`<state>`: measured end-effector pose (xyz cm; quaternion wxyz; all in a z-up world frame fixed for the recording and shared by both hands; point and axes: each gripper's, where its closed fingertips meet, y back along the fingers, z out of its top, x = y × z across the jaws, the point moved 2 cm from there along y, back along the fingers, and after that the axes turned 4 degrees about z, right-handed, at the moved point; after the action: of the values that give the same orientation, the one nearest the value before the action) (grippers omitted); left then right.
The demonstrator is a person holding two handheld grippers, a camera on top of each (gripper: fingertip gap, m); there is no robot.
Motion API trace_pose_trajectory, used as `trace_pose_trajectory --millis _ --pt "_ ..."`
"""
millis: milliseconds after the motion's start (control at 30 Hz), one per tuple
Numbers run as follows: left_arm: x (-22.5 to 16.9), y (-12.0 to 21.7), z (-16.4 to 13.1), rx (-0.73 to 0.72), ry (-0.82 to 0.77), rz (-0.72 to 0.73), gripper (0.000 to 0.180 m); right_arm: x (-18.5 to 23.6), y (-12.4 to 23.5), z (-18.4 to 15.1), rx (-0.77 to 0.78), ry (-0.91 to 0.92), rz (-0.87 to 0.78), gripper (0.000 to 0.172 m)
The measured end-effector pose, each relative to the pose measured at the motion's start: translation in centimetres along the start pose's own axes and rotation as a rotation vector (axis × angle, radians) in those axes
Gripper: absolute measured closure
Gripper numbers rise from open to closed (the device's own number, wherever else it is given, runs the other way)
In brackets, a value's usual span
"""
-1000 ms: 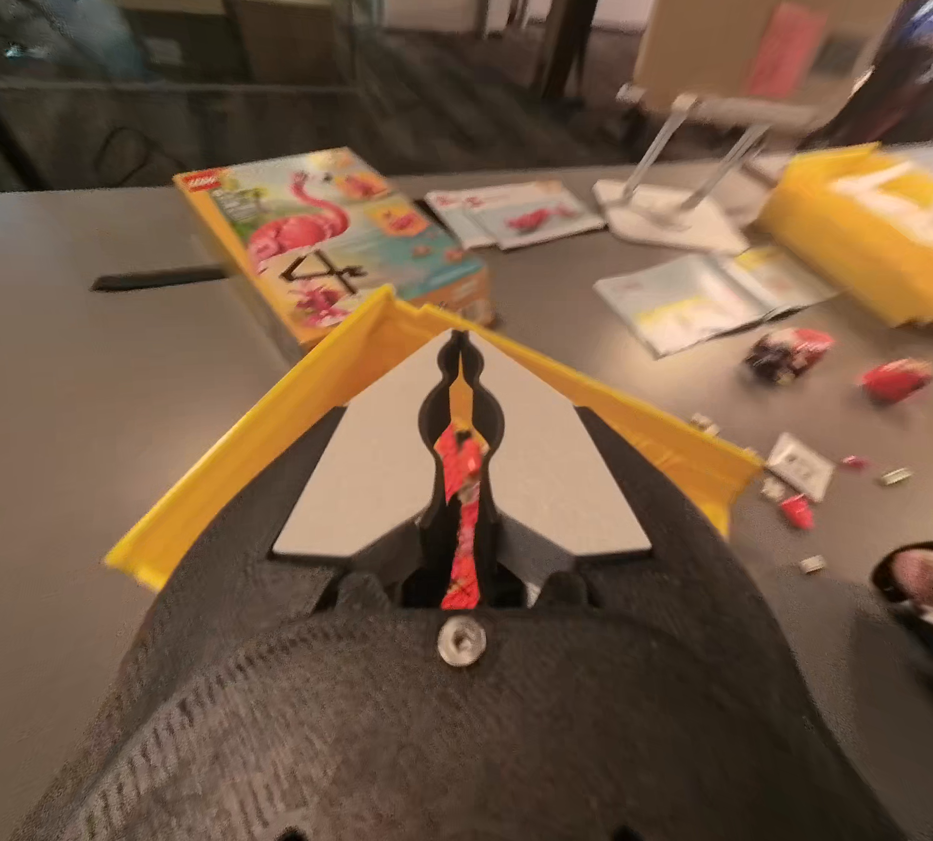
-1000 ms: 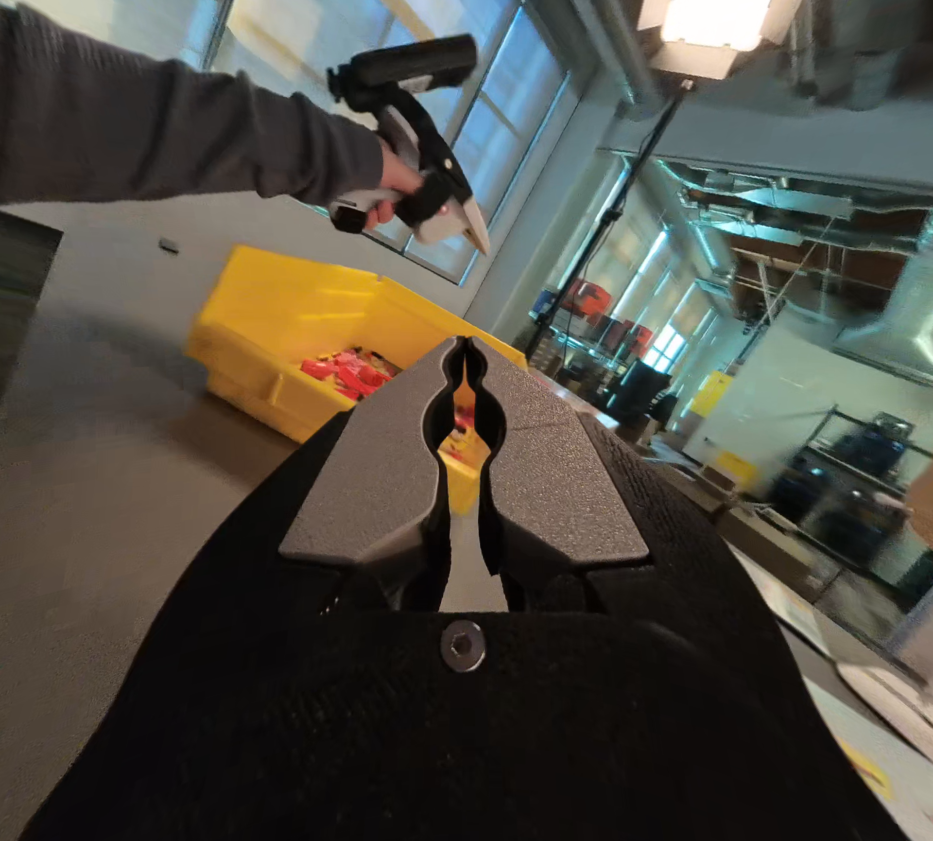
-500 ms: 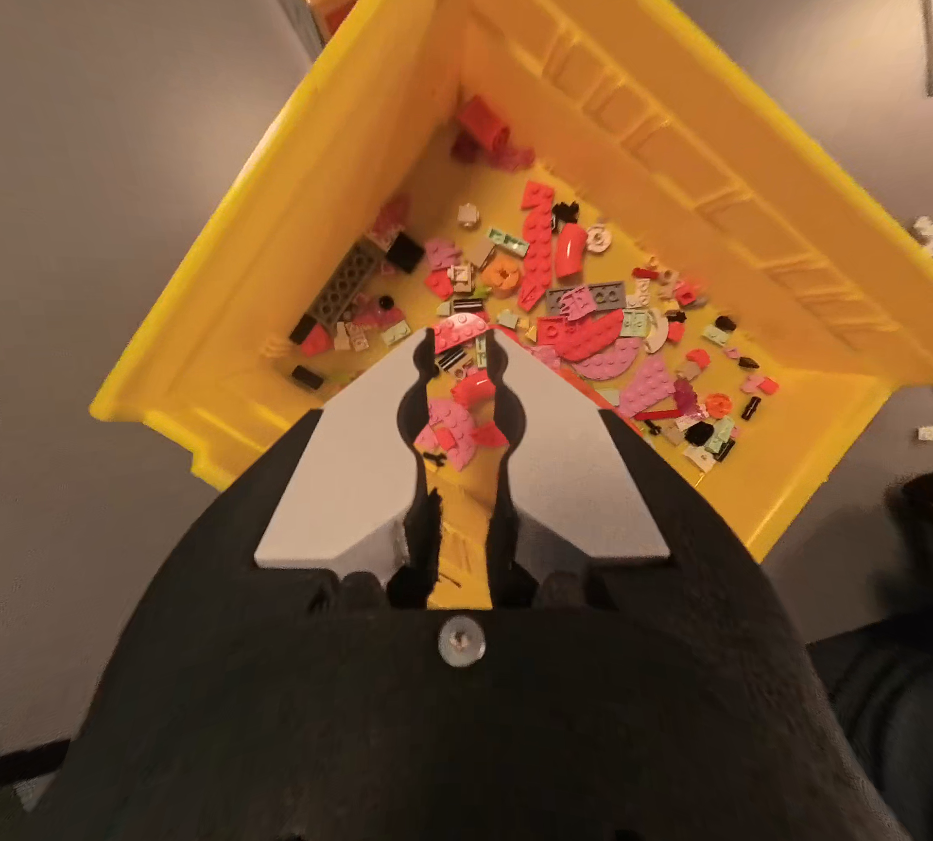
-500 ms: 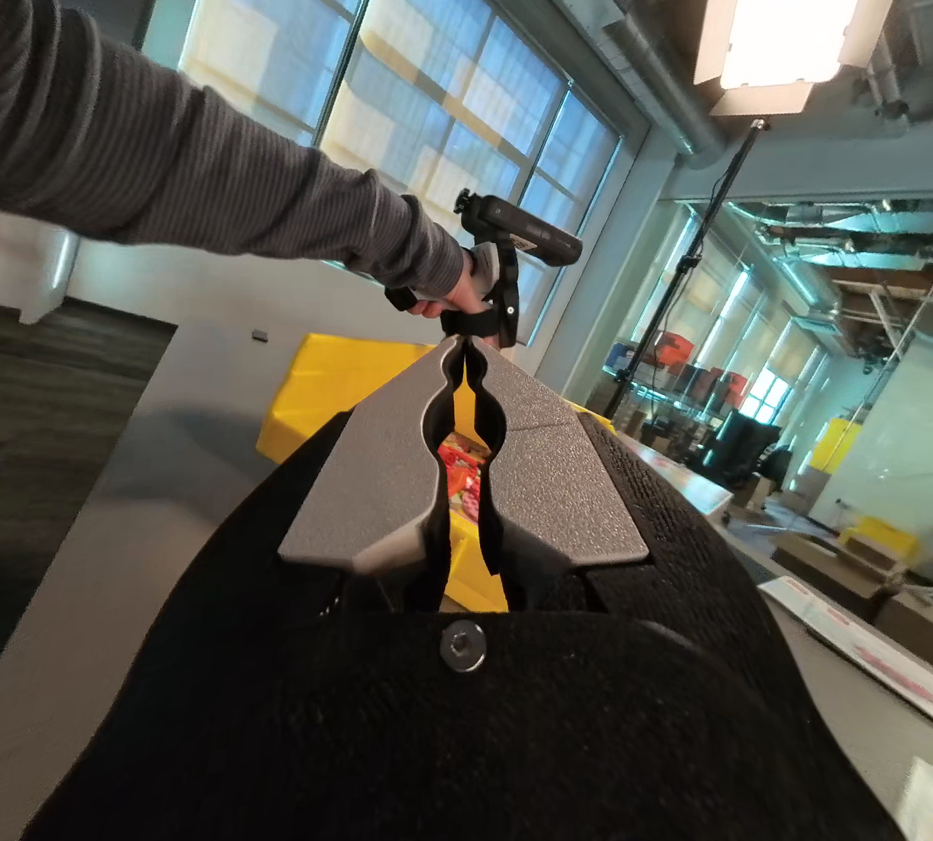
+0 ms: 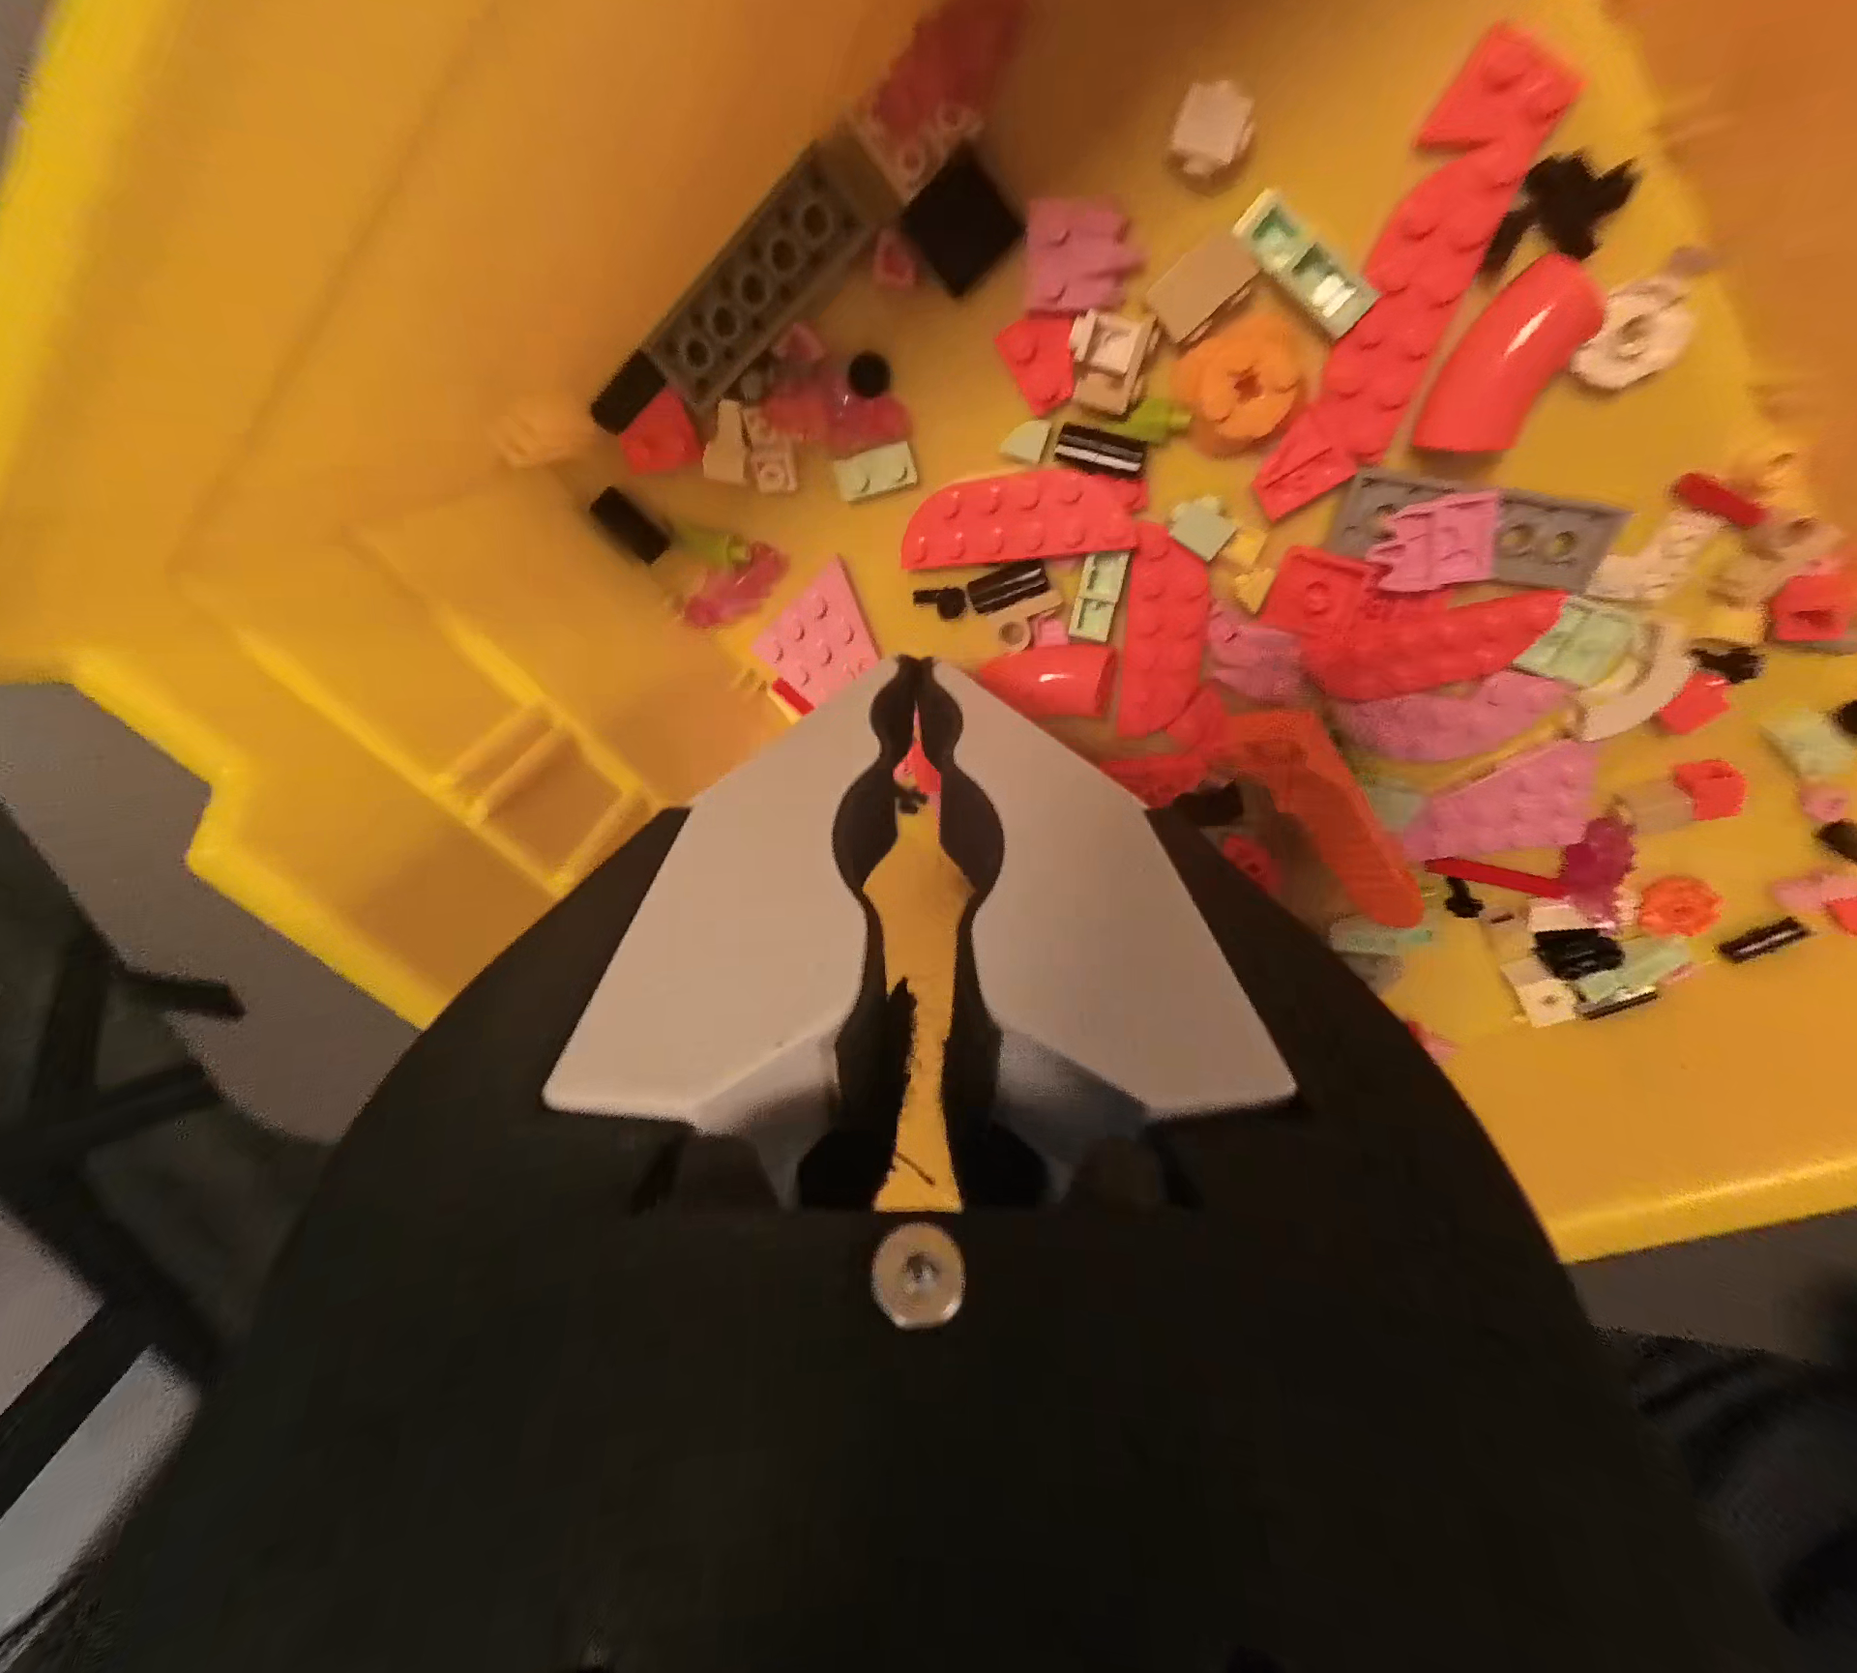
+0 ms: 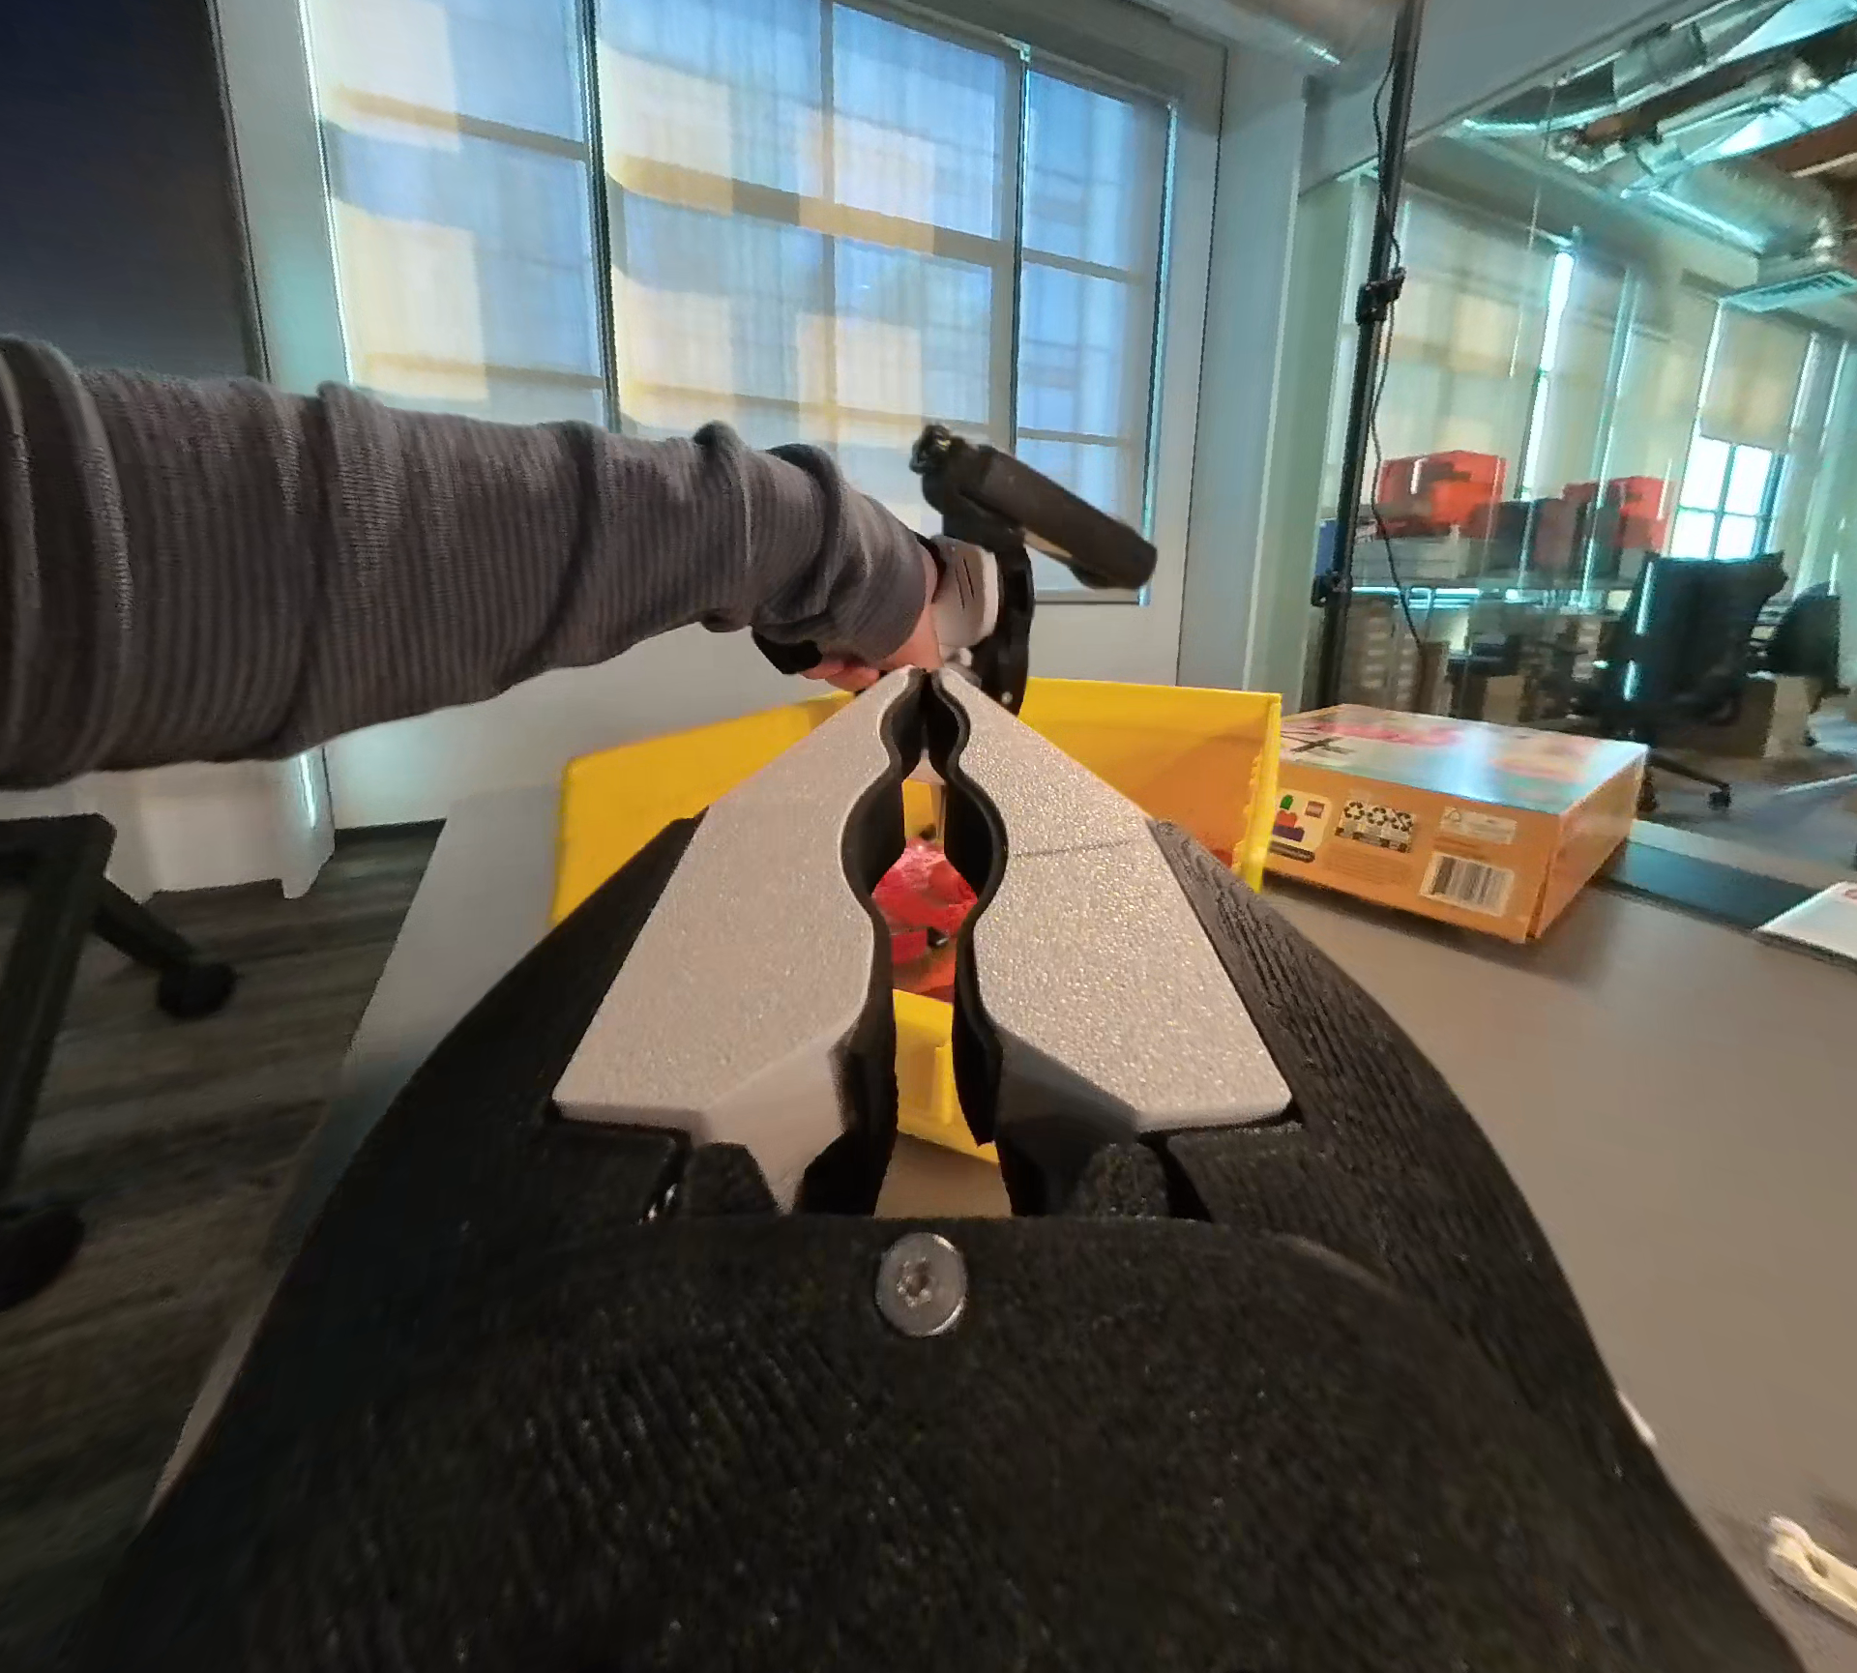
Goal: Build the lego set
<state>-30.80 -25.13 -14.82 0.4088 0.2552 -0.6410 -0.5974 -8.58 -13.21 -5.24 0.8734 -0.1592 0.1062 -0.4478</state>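
Here the left gripper hangs inside the yellow bin, jaws closed tip to tip with nothing plainly pinched between them. Taking the bin as landmark: a pink studded plate lies on its floor just left of the tips, a red curved piece just right, and a loose heap of red, pink and grey bricks spreads beyond. The right gripper, also closed on nothing, is held outside the bin's near wall; a printed cardboard box sits beside the bin.
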Motion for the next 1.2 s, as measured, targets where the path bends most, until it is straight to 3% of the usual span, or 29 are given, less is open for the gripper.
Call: trace_pose_trajectory --millis 133,233,300,367,567,667,767,833,1067,1200 --pt "0.0 -1.3 -0.3 0.091 -0.045 0.049 0.180 0.1 0.0 -0.1 0.002 -0.014 0.010 0.172" --pt "-0.3 -1.6 0.6 0.074 -0.079 0.029 0.180 0.3 0.0 0.0 0.001 -0.003 0.018 0.172" --pt "-4.4 -0.6 2.7 -0.109 -0.209 -0.274 0.180 0.4 -0.1 -0.1 0.004 0.002 0.021 0.172" --pt "-5.8 0.8 4.1 -0.215 -0.156 -0.435 0.180 0.5 -0.1 -0.1 0.005 0.008 0.024 0.172" --pt "-3.4 0.5 4.7 -0.208 -0.072 -0.292 0.162 0.9 -0.3 -0.3 0.012 0.019 0.044 0.172" --pt "-2.3 -0.1 4.3 -0.153 -0.032 -0.210 0.166 1.1 -0.4 -0.4 0.016 0.020 0.052 0.172" --pt "-3.1 0.2 4.0 -0.133 0.004 -0.298 0.175 1.2 -0.4 -0.4 0.018 0.025 0.058 0.172" --pt "-2.6 -0.1 3.8 -0.116 0.013 -0.269 0.177 1.3 -0.4 -0.4 0.019 0.026 0.061 0.172" --pt "-3.2 -0.5 3.8 -0.094 0.101 -0.373 0.168 1.4 -0.5 -0.5 0.023 0.027 0.068 0.172" --pt "-3.3 -1.4 3.5 -0.054 0.114 -0.360 0.167 1.5 -0.5 -0.6 0.025 0.026 0.071 0.172"
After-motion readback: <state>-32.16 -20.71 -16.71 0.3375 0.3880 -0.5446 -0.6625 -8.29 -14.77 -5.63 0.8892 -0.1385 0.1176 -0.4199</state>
